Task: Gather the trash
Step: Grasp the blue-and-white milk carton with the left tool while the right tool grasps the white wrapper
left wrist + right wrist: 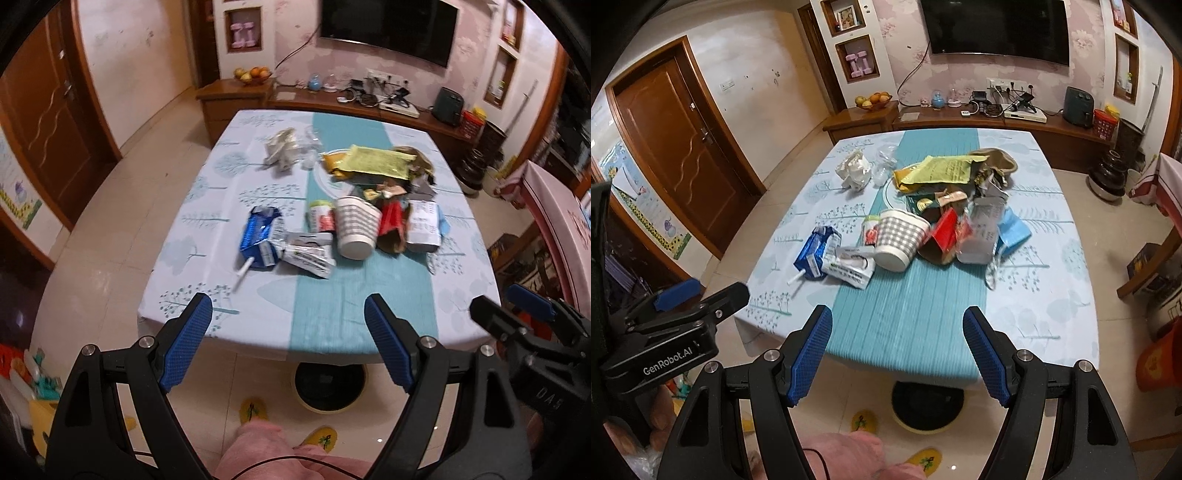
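Note:
Trash lies heaped on the table (332, 306) (908, 325): a blue carton (258, 236) (816, 251) with a straw, a checked paper cup (356, 229) (897, 238) on its side, a red box (391, 218) (943, 232), a yellow-green packet (376, 162) (938, 170), crumpled white paper (282, 149) (855, 170) and a blue mask (1012, 229). My left gripper (288, 314) is open and empty above the near table edge. My right gripper (897, 328) is likewise open and empty, held short of the pile. Each gripper shows in the other's view at the side.
A white plate (890, 192) sits under the far trash. A round dark table base (927, 406) stands on the tiled floor below. The person's pink-clad legs and yellow slippers (255, 406) are close to the table. A wooden sideboard (997, 125) lines the far wall.

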`<state>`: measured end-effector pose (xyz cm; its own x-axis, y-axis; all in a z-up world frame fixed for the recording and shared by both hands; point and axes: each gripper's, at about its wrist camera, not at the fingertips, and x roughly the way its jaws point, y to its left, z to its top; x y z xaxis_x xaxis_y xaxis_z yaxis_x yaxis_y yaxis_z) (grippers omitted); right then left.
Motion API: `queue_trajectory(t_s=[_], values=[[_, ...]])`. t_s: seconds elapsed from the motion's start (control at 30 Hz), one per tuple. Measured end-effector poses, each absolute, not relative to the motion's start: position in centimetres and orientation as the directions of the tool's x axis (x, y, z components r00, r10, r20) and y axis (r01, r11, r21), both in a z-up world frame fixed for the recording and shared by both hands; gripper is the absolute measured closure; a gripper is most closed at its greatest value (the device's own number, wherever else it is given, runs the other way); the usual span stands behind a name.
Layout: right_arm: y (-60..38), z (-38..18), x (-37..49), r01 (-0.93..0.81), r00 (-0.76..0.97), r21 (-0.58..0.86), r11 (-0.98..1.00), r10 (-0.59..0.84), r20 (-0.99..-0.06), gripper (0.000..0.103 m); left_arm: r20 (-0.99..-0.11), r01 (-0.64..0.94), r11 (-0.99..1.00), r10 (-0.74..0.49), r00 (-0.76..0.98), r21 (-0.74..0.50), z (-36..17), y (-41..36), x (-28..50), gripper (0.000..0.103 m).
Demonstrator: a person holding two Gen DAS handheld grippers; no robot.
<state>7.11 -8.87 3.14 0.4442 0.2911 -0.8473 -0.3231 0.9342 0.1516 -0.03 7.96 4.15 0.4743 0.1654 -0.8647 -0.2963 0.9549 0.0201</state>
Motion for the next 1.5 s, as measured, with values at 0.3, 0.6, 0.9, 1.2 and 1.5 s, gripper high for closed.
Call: queue_trajectory(t_s=[0.3,0.6,0.9,1.2,1.5], values=[[-5.0,1.0,12.6,-0.291,0.409,0.151,0.945,0.266,-0.873,0.028,-0.889,-0.317,0.947,0.102,0.446,-0.05,1.4,13.6,4.6,0.021],[-1.4,-3.5,19.9,-0.2,0.362,0.144,0.969,0.21,-0.908,0.028,-0.926,-0.259,0.963,0.026,0.377,-0.078,-3.1,18.8,12.9,0.021],[1.6,-8.8,22.7,-0.173,0.268,0.202,0.964,0.244,-0.932,0.033,-0.969,-0.191,0.979,-0.027,0.245,-0.076,-9.8,22.5,17.5,0.021],[4.4,-13.0,21.6,-0.254,0.174,0.266,0.93,0.315,-0.933,0.045,-0.983,-0.179,0.975,-0.109,0.147,-0.135,-14.5,23.4,20.5,0.027],[9.4,-15.3,19.6,-0.526,0.181,0.107,0.844,0.234,-0.955,0.046,-0.976,-0.108,0.972,-0.201,0.087,-0.209,-16.8,23.1,22.6,0.047]])
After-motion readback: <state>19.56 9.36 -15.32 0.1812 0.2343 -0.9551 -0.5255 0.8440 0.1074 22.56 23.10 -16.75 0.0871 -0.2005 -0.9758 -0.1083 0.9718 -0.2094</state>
